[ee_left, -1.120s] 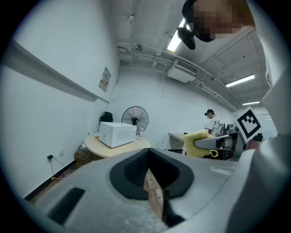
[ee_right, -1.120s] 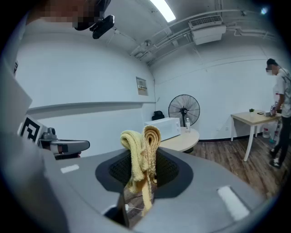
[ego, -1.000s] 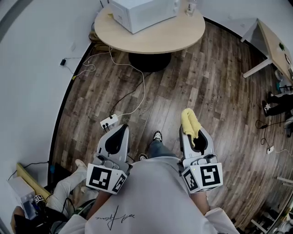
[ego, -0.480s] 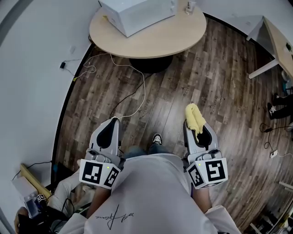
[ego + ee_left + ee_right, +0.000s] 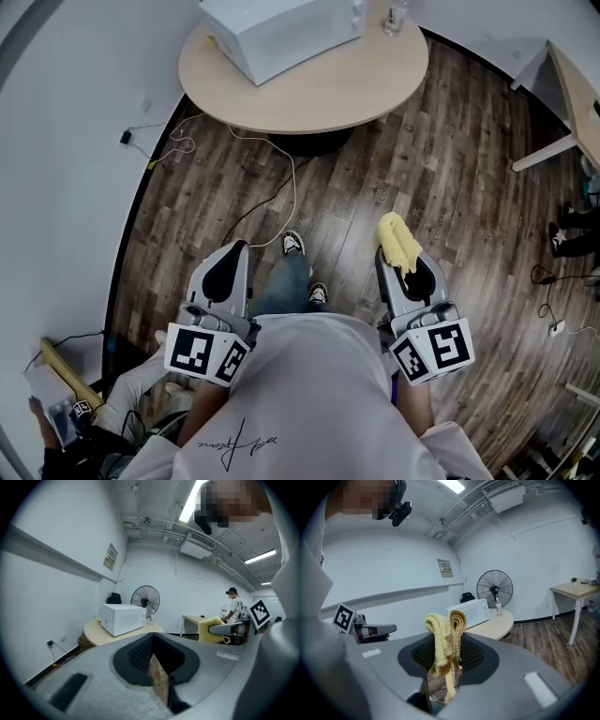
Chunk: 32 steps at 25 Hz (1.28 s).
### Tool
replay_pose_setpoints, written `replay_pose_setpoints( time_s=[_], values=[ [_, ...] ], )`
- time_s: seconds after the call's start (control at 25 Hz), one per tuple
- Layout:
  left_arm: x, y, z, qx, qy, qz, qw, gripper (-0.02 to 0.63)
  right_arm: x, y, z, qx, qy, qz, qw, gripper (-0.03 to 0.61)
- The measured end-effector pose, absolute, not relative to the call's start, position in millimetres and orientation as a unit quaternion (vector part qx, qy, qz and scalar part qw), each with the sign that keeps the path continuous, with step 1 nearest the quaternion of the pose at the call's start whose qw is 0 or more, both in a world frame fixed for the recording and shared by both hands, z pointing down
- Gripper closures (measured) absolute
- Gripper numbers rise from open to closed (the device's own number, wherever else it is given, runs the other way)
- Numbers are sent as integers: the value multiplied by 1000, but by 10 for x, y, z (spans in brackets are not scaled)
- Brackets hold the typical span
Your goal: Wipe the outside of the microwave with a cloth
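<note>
Well short of the bench [image 5: 309,89], my right hand-held gripper [image 5: 396,247] clamps a folded yellow cloth [image 5: 397,236]; left hand-held gripper [image 5: 232,253] closed, empty; microwave [image 5: 281,33] white, boxy.

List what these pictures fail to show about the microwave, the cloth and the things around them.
- microwave: in the head view the top edge cuts off its rear. It is too small in both gripper views to show any dirt.
- cloth: in the right gripper view its lower end is hidden inside the right tool.
- wall sign: in the left gripper view it is too small to read.
- bottle: in the head view it is tiny and at the top edge, so its contents are unclear.
</note>
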<state>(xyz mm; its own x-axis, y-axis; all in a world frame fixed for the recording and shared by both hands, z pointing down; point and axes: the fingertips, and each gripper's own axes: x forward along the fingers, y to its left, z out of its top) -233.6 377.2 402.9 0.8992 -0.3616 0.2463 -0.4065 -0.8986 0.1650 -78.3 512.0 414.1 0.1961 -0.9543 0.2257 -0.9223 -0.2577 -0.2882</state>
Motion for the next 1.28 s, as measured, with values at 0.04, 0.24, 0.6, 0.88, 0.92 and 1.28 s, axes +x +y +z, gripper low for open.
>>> replay_pose_setpoints(
  time_s=[0.04,0.24,0.6,0.88,0.92,1.28],
  values=[
    [-2282,3724,4028,969,-197,105,108,624,-737,5072,4132,-772,607,-181,42,451],
    [-2015,3409,3989,971,-191,94,109,624,-513,4760,4026,-777,609,-156,39,451],
    [-1235,2638,3991,978,-157,92,106,624,105,3954,3994,-806,579,-125,4,460],
    [-858,1880,4020,974,-165,95,122,624,580,3226,3900,-818,561,-124,28,463],
    [-816,1774,4021,973,-168,93,130,624,648,3138,3883,-821,556,-124,36,463],
    [-420,947,3950,971,-176,80,137,624,1052,2226,3882,-806,571,-150,43,463]
  ],
)
